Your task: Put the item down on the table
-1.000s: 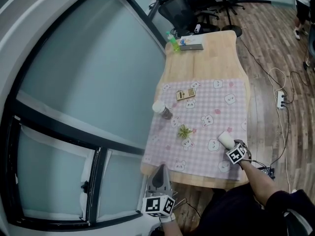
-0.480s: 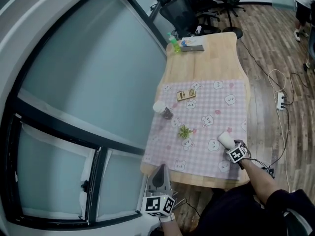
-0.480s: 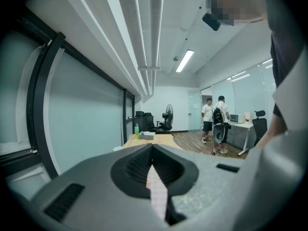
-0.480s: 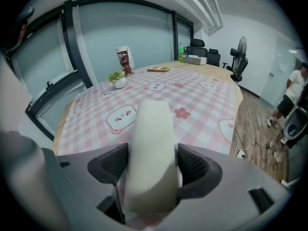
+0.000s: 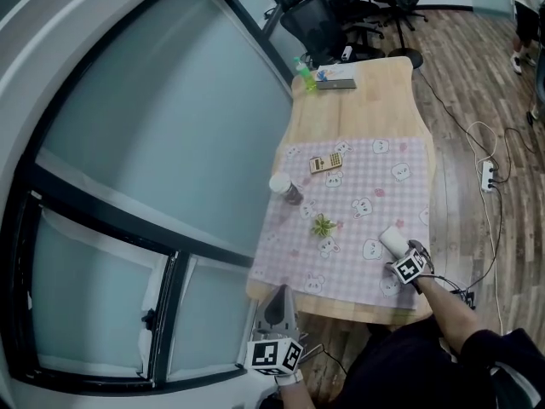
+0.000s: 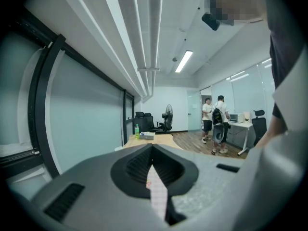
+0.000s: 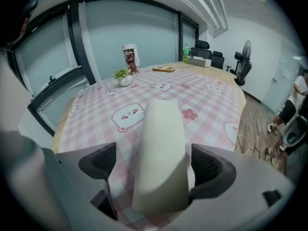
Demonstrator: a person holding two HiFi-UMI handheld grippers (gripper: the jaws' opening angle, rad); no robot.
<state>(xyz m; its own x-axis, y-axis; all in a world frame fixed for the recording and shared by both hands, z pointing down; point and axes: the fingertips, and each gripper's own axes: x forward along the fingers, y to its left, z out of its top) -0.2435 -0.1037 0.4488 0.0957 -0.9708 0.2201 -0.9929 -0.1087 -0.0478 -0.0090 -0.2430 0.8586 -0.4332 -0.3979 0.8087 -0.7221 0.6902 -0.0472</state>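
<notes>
White cup (image 5: 392,240) on checked cloth (image 5: 400,203); plant (image 5: 323,226), jar (image 5: 285,189), calculator (image 5: 326,163) beyond

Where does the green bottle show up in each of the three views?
Head view: green bottle at top centre, on the table's far end, by the glass wall.
Left gripper view: green bottle, small, left of centre, slightly below mid-height.
Right gripper view: green bottle, upper middle, beyond the checked cloth.
Shared landmark: the pale box lying right beside it.
</notes>
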